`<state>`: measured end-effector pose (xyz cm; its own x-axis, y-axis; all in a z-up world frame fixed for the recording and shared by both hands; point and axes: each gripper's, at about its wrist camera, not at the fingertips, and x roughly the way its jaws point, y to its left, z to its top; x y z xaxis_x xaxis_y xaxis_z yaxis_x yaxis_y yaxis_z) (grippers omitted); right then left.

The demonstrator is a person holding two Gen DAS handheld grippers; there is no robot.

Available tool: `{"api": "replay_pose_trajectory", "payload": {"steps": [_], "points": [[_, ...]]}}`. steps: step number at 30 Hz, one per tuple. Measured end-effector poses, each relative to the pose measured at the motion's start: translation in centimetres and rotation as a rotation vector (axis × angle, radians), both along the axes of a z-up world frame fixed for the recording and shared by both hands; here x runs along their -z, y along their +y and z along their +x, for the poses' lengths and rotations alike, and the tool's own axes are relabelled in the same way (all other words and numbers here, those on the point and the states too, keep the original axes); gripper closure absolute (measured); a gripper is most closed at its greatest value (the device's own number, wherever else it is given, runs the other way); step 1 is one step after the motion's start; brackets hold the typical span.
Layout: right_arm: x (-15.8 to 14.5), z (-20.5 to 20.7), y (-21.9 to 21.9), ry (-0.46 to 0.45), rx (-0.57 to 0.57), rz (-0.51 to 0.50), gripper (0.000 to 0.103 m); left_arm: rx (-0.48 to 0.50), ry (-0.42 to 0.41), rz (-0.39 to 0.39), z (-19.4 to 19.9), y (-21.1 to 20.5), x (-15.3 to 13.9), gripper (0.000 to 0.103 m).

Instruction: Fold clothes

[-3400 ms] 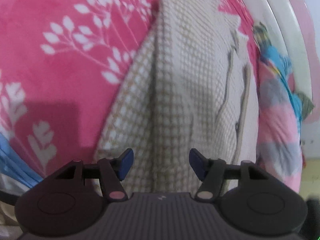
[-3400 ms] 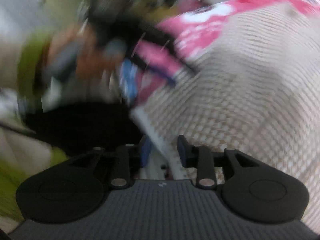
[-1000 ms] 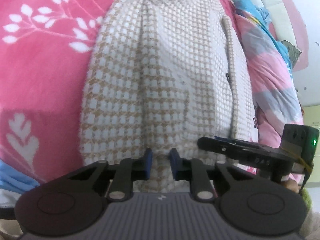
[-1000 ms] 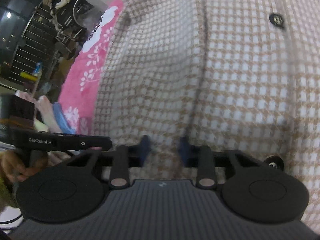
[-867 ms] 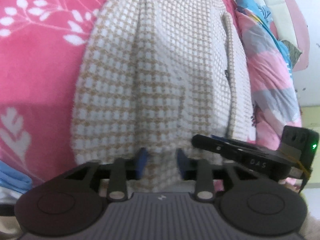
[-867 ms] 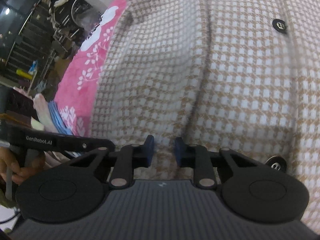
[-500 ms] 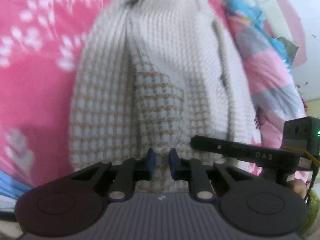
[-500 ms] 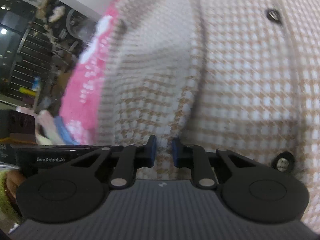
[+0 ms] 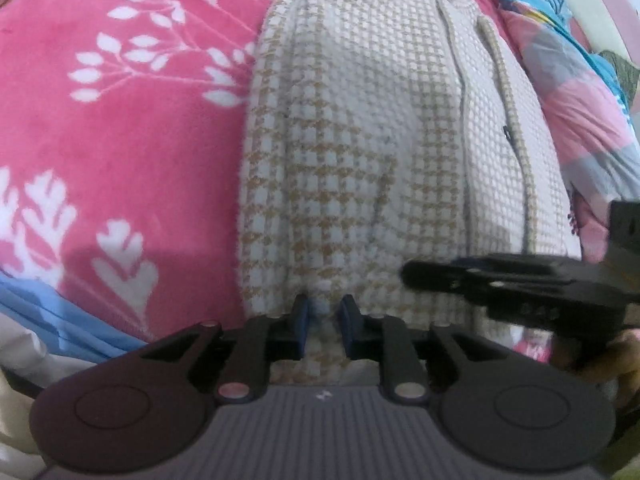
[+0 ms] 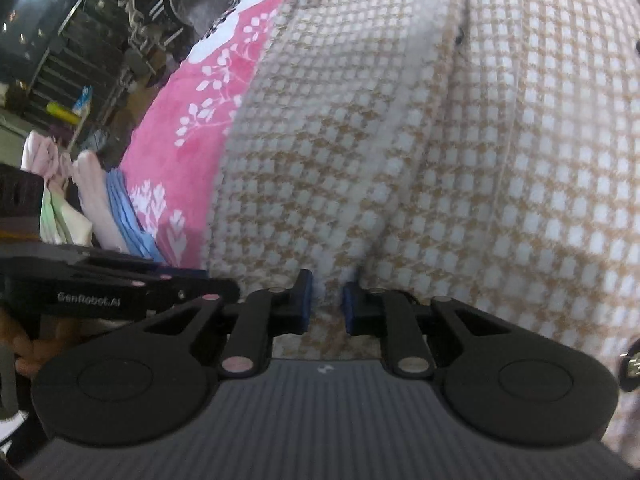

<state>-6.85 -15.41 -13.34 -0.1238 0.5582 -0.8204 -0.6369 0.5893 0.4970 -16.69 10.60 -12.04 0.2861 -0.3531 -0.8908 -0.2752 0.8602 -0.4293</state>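
Observation:
A beige-and-white houndstooth cardigan (image 9: 360,140) lies lengthwise on a pink floral blanket (image 9: 120,140), buttons (image 10: 460,38) along its front. My left gripper (image 9: 323,318) is at the near hem, a bunch of the knit pinched between its blue pads, and its jaws are opening slightly. My right gripper (image 10: 326,300) grips the same hem further right, fabric between its pads, jaws also opening a little. Creases in the knit run toward both grips. Each gripper shows in the other's view: the right gripper (image 9: 460,280) and the left gripper (image 10: 192,288).
A pink, grey and blue striped quilt (image 9: 580,100) lies along the cardigan's right side. Folded blue and pale clothes (image 10: 116,208) are stacked at the blanket's near left edge. Beyond the bed a dim room holds racks and clutter (image 10: 80,40).
The left gripper, wide open over the cardigan earlier, now has narrow jaws on the near hem, as does the right. The cardigan sits further right in the left view, with more pink blanket showing.

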Motion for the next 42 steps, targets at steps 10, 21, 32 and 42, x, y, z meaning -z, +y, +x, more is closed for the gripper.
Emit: {"api": "replay_pose_trajectory", "payload": {"steps": [10, 21, 32, 42], "points": [[-5.1, 0.2, 1.4, -0.385, -0.018, 0.000, 0.084, -0.041, -0.169, 0.104, 2.1, 2.4, -6.3, 0.071], [-1.2, 0.9, 3.6, -0.277, -0.041, -0.031, 0.084, -0.094, -0.321, 0.222, 20.1, 6.3, -3.4, 0.043], [-0.6, 0.9, 4.2, -0.227, -0.024, -0.022, 0.083, -0.274, -0.325, -0.112, 22.0, 12.0, 1.2, 0.084], [0.6, 2.0, 4.4, -0.155, -0.008, 0.008, 0.083, -0.301, -0.310, -0.204, 21.9, 15.9, 5.0, 0.076]]}}
